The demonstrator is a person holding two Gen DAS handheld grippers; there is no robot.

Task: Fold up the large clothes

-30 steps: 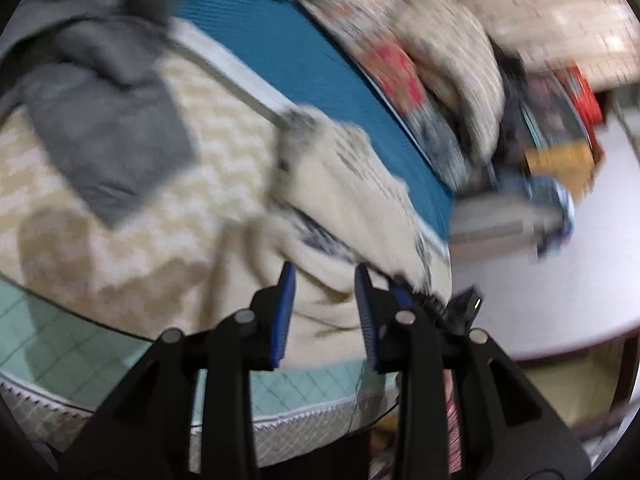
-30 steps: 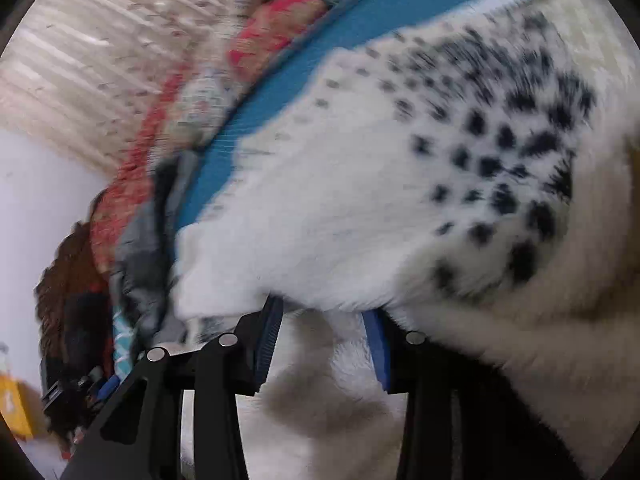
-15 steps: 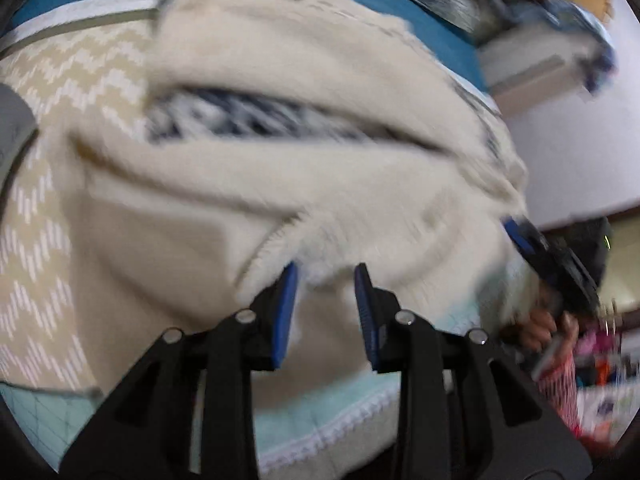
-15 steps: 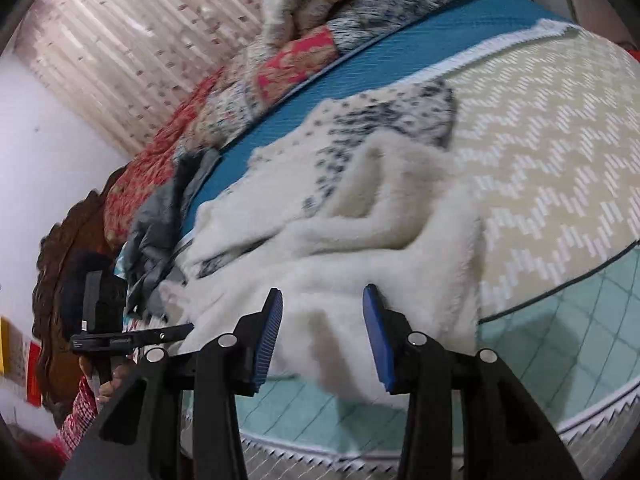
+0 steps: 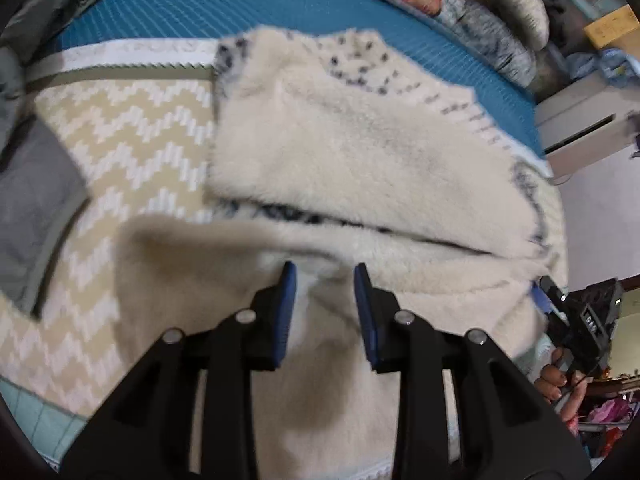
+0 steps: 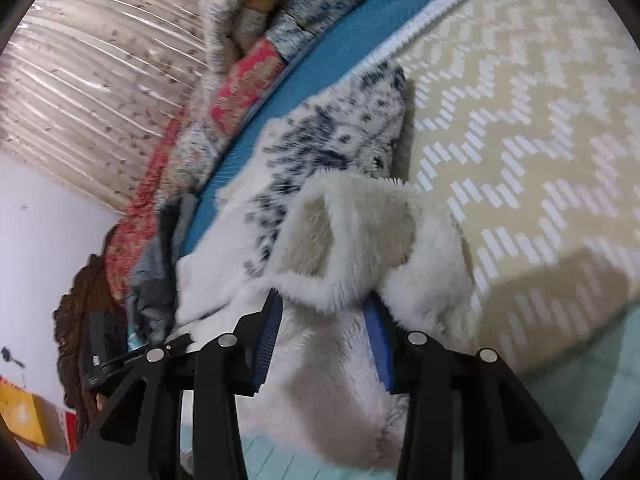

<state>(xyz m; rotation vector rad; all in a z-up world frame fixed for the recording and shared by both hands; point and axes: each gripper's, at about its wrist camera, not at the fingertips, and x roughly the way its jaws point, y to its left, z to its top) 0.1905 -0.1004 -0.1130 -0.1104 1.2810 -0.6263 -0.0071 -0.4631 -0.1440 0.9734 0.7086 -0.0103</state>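
Observation:
A cream fluffy garment (image 5: 360, 152) with black spots lies on the bed, its upper half folded over flat. My left gripper (image 5: 323, 280) points down at its near layer. The jaws are opening, with fleece under and between the pads but not pinched. In the right wrist view the same garment (image 6: 352, 216) rises in a thick fold, and my right gripper (image 6: 324, 308) is shut on that fold, which covers the right pad's tip. The right gripper (image 5: 540, 300) also shows at the garment's right edge, held by a hand (image 5: 560, 380).
The bed has a beige zigzag cover (image 5: 140, 140), a teal blanket (image 5: 280, 4) behind it and a mint quilted sheet (image 6: 580, 380) at the near edge. A grey garment (image 5: 32, 200) lies at the left. Folded quilts (image 5: 460, 0) are stacked at the back.
The left gripper swung over the garment and sank toward it, and its jaws widened a little. The garment now lies folded across the bed. The right gripper shifted with the fold in its jaws.

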